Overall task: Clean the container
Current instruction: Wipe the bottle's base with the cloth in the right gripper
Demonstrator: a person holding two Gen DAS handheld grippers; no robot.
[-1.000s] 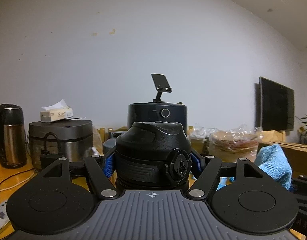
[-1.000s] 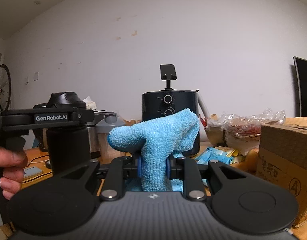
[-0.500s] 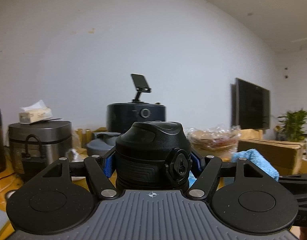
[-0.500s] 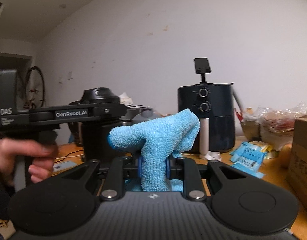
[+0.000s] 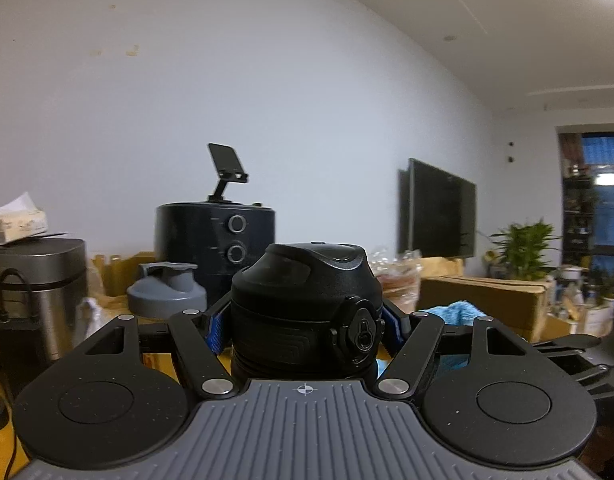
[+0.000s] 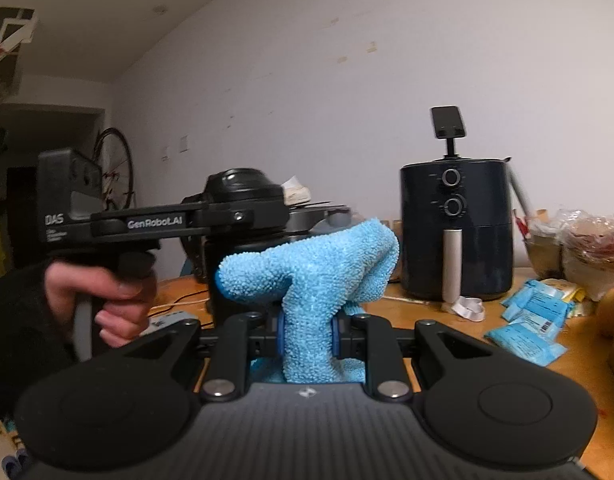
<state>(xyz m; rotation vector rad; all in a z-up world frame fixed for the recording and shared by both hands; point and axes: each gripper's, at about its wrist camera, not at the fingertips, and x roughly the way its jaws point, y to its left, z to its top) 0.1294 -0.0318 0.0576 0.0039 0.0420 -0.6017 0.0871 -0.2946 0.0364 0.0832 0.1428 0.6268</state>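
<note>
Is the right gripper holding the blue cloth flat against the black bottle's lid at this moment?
No, the blue cloth stands bunched upright in the right gripper, clear of the black bottle held in the left gripper beside it.

The left gripper's own body is hiding the black bottle (image 5: 307, 304) below its lid. The blue cloth (image 6: 311, 280) is covering the right gripper's fingers (image 6: 282, 334) almost wholly. The left picture edge is cutting off the tissue box (image 5: 15, 222).
</note>
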